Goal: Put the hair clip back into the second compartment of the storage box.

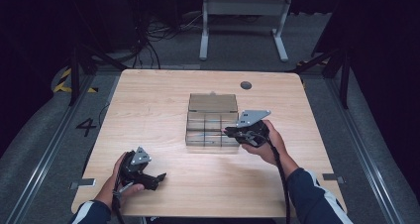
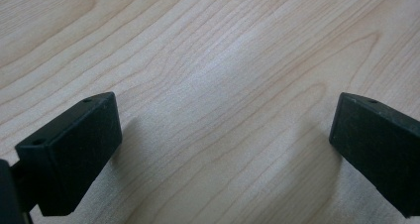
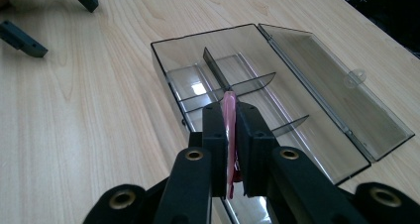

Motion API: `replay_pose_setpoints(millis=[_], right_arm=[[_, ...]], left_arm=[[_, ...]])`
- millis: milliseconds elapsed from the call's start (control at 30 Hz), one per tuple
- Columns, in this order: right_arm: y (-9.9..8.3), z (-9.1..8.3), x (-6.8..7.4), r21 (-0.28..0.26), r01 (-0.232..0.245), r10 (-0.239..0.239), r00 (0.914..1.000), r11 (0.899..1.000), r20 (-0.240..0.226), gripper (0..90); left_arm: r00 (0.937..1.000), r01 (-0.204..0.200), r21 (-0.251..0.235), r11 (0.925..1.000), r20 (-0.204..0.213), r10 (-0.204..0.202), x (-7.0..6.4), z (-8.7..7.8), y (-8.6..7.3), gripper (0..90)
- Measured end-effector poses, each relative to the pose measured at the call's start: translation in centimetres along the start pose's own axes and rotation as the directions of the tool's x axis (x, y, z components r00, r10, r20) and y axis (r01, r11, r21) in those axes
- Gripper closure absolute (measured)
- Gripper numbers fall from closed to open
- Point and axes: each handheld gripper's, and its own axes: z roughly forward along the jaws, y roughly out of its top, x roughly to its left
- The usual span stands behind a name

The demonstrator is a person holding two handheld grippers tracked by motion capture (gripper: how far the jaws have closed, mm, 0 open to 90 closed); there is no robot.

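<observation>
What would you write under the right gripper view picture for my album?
Right gripper pinching a thin pink thing over an open clear plastic box with dividers, on a wooden table.

Matt pale wood table [image 1: 158, 110], glossy smoky clear plastic box [image 3: 317, 80], matt black hand-held gripper [image 3: 230, 116]

I work at a pale wooden table [image 1: 148, 115] with rounded corners and a dark round grommet [image 1: 246, 85] near its far edge. Around it lies grey carpet [image 1: 44, 135], with a painted 4 [image 1: 86, 127] to my left. Beyond stands a white desk frame [image 1: 242, 21]; cables [image 1: 153, 33] trail into darkness.
</observation>
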Motion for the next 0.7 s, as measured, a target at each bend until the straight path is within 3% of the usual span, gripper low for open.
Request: replay_pose_setpoints(millis=[333, 700], right_arm=[[1.9, 2.2, -0.9, 0.025, -0.003, 0.003, 0.9999, 1.000, 0.010, 84.4], [2.4, 4.4, -1.7, 0.059, -0.022, 0.022, 0.9997, 0.998, 0.013, 84.4]], left_arm=[[1.0000, 0.000, 0.000, 1.0000, 0.000, 0.000, 0.0, 0.0, 0.0, 0.3], [1.0000, 0.000, 0.001, 1.0000, 0.000, 0.000, 0.0, 0.0, 0.0, 0.1]])
